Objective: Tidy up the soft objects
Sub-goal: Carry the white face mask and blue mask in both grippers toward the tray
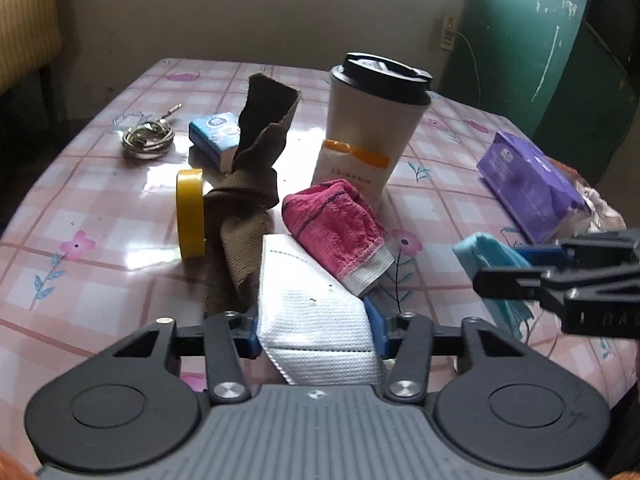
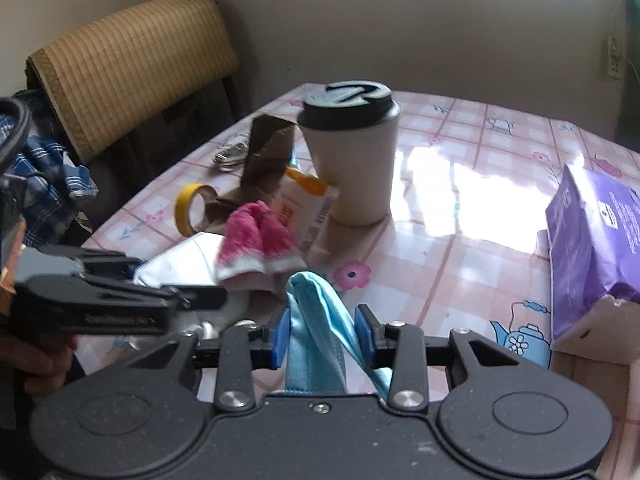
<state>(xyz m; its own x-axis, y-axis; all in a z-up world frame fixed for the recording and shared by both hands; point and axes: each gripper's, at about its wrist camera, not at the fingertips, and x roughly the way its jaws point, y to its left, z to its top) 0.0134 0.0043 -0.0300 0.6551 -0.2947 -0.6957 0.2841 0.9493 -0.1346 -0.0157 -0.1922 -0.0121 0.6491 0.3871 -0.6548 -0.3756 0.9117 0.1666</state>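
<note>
Both grippers look to be at the grasp step, so the job now is to lift without dragging the neighbours along — raise each mask straight up off the table [image 1: 100, 200] before carrying it anywhere. The left gripper [image 1: 316, 330] has narrowed its jaws onto the white mask [image 1: 316, 312]: at the lower centre of the left wrist view the blue pads [image 1: 248, 338] press the folded mask from both sides, with its tip poking up and away from the camera. Just above and to the right of it lies the pink sock [image 1: 340, 232], its white cuff touching or overlapping the mask edge, and the brown sock [image 1: 244, 208] sits just to the left — a slow lift should keep either from snagging. The right gripper [image 2: 322, 334] is likewise closed narrow on the blue mask [image 2: 316, 320], which stands bunched between its pads [image 2: 280, 336] at the lower centre of the right wrist view, its peak rising above them. The grip sits low on the fabric, so I judge it fairly secure, though loose ear loops could trail.
</note>
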